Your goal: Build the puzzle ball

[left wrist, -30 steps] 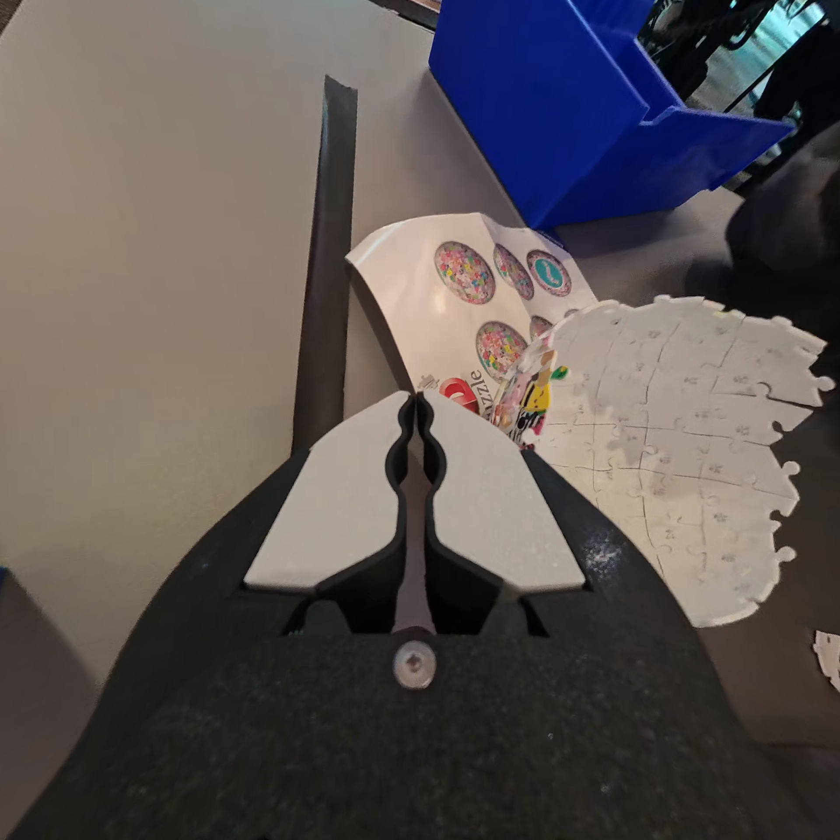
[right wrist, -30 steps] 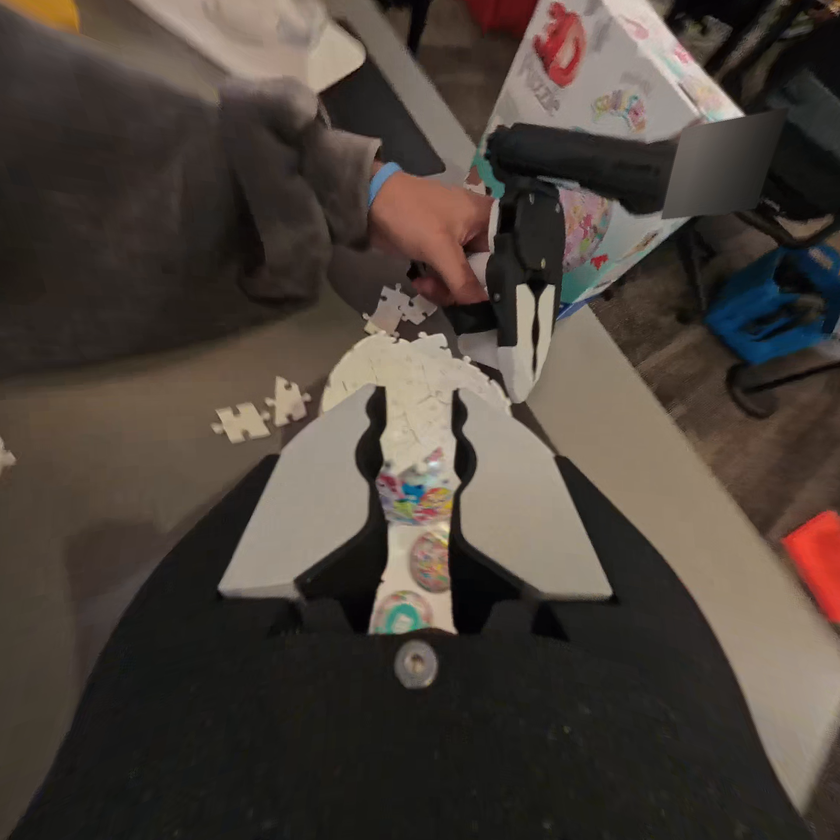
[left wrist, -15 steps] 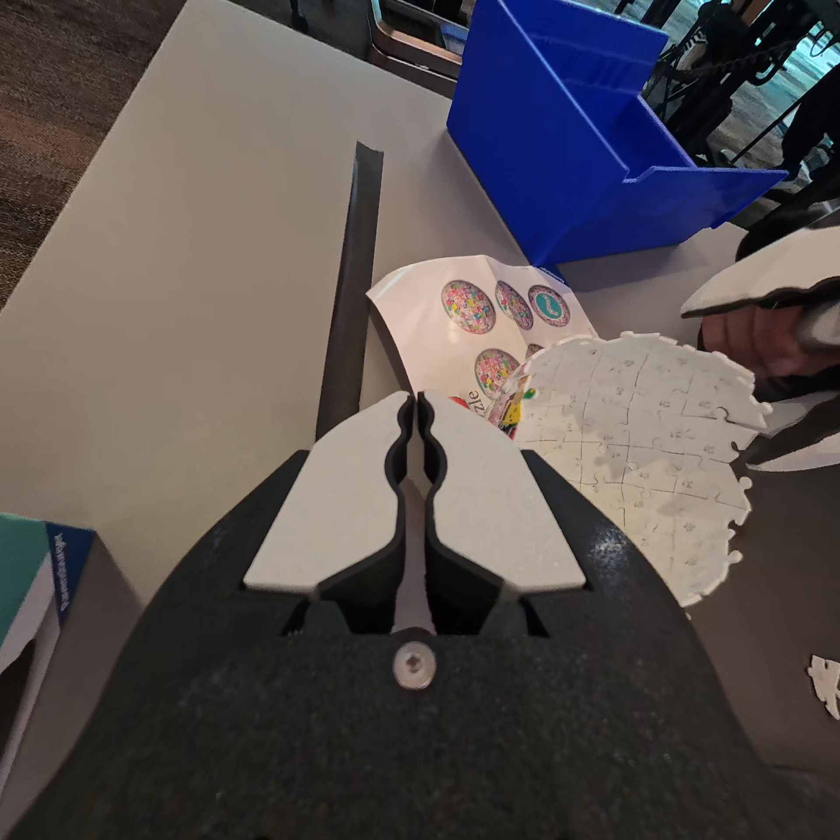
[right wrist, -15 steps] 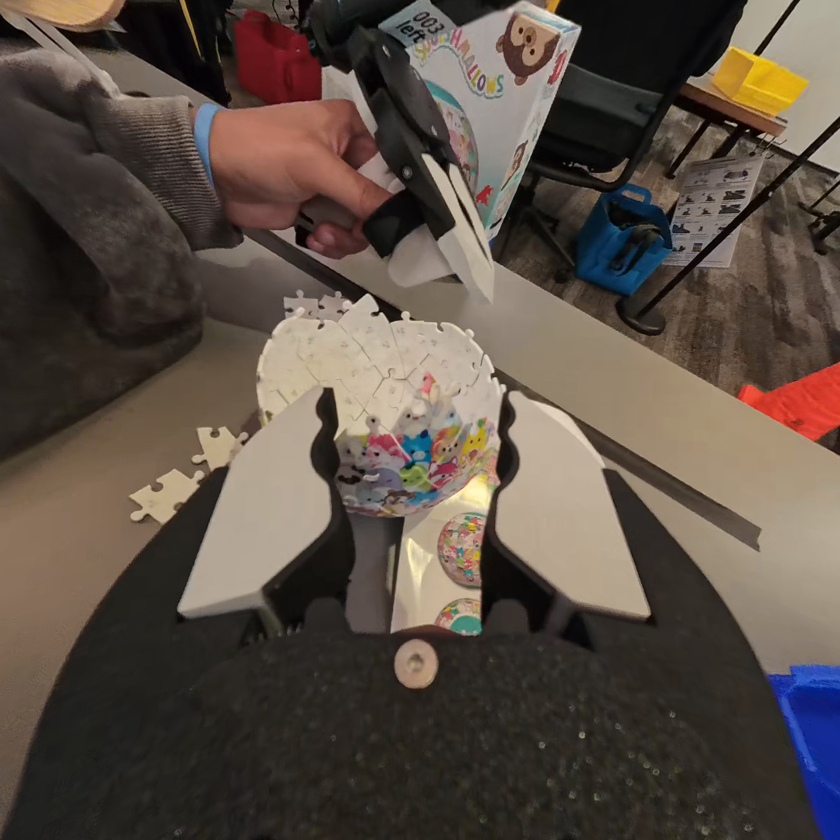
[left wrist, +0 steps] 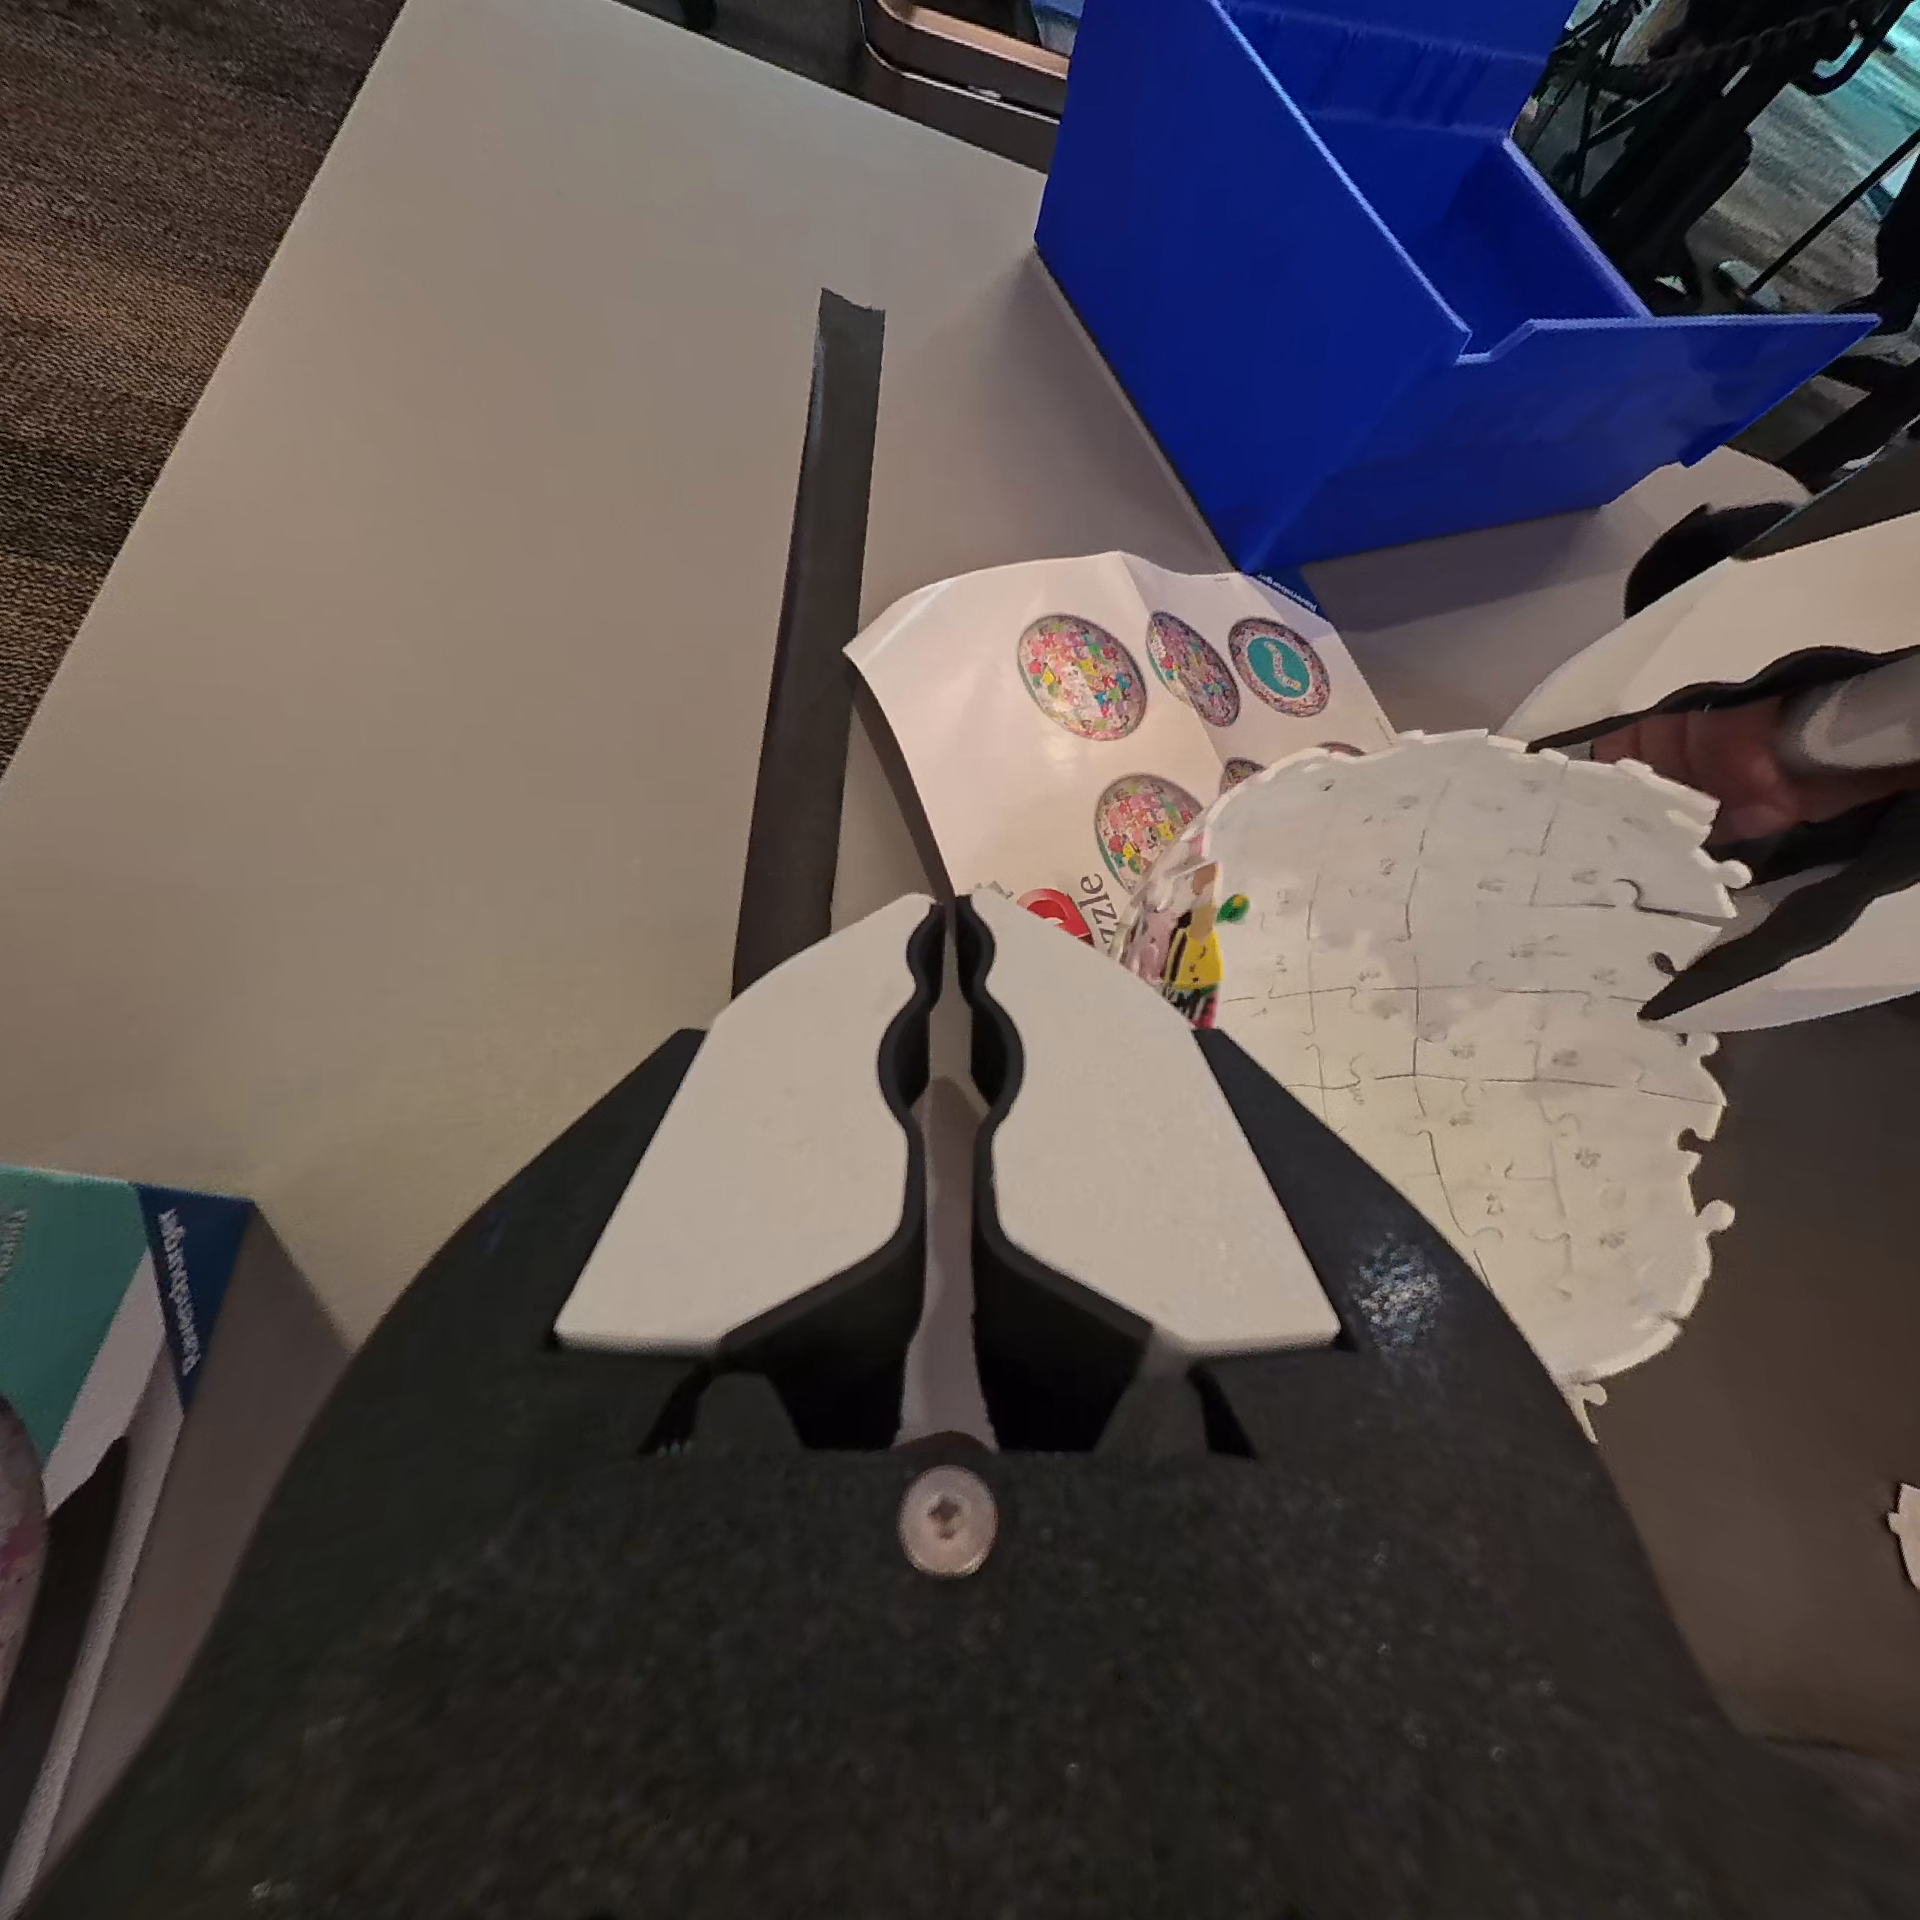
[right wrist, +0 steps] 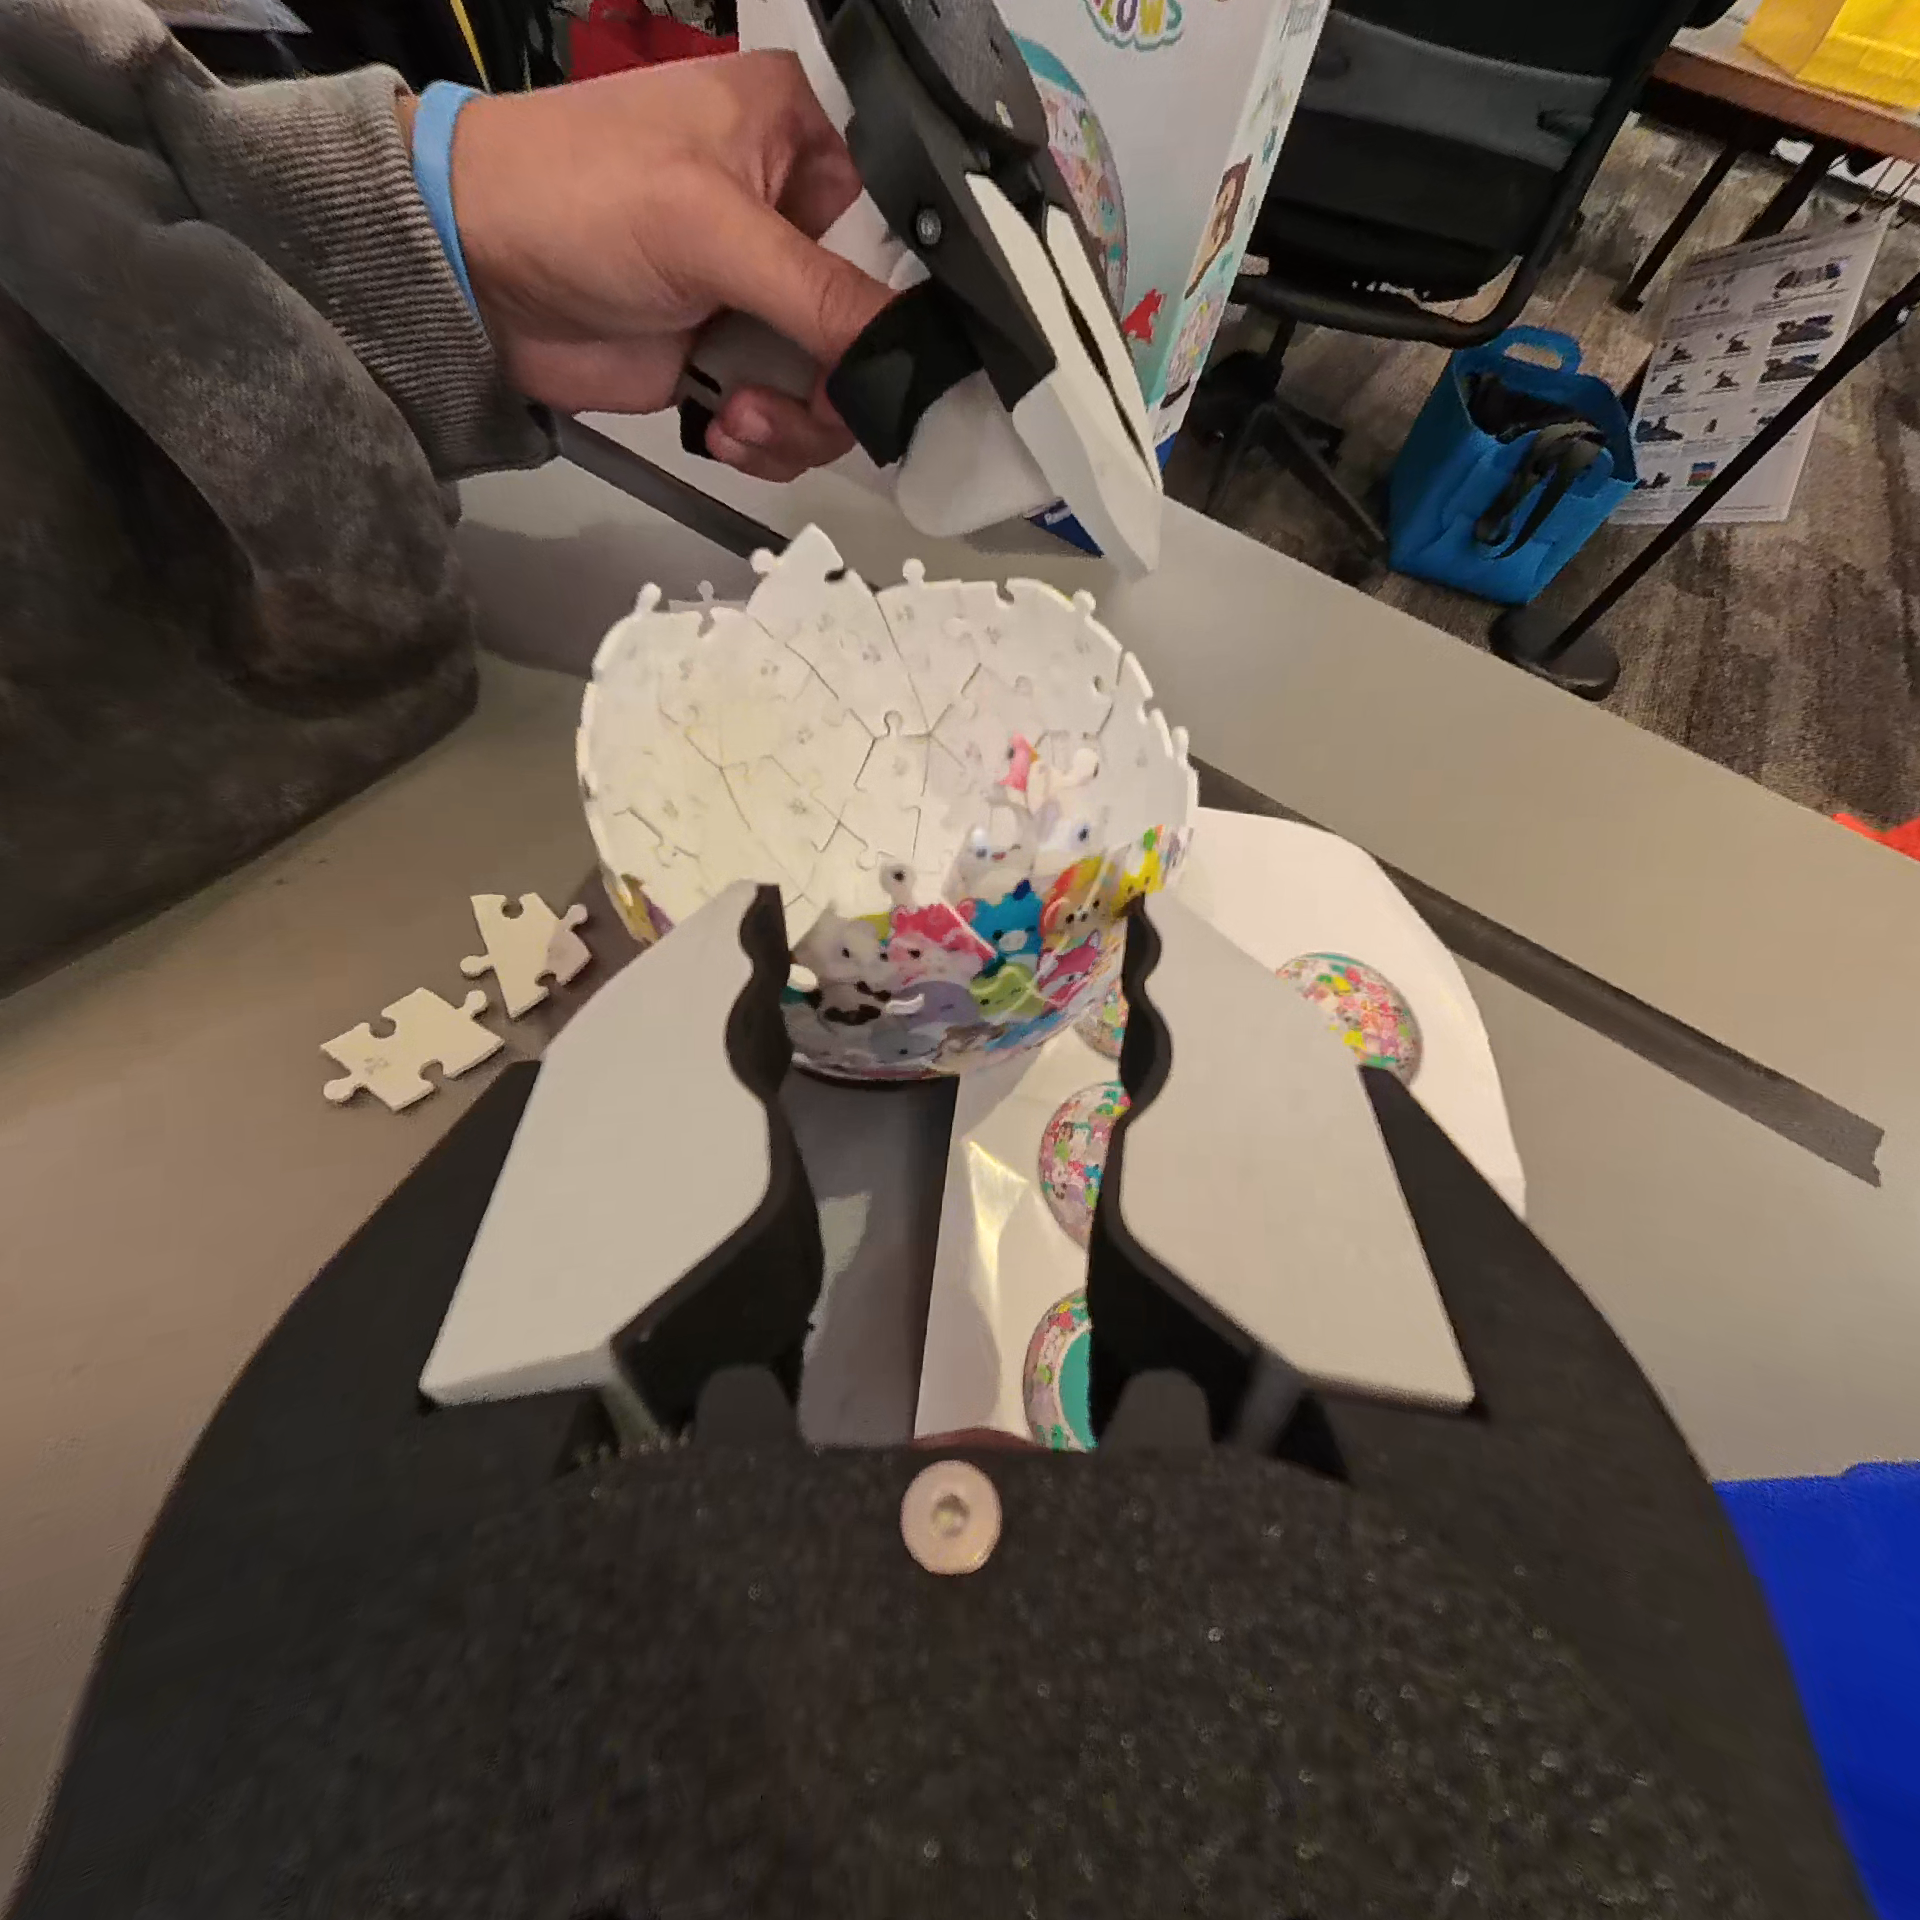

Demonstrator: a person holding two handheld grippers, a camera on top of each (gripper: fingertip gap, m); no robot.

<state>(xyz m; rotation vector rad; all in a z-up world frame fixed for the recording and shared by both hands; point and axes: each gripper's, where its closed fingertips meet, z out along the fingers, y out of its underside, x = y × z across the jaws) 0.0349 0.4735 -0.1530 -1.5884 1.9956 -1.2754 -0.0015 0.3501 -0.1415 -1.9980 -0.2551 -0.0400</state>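
Observation:
The puzzle ball is a half-built bowl-shaped shell, white inside and with colourful pictures outside, resting on the grey table. It also shows in the left wrist view. My right gripper is open, its fingertips on either side of the shell's near wall; it appears at the shell's rim in the left wrist view. I cannot tell if it touches. My left gripper is shut and empty, held by a hand above and behind the shell. Two loose white pieces lie left of the shell.
A glossy instruction sheet lies under and beside the shell. A blue bin stands behind it. A black tape strip runs along the table. The puzzle box stands at the table edge, beyond which are a chair and a blue bag. The left gripper's tips are roughly 15 cm from the right gripper's.
My right gripper has opened wider and drawn back, showing more of the shell. My left gripper has risen up and away from the shell, staying shut.

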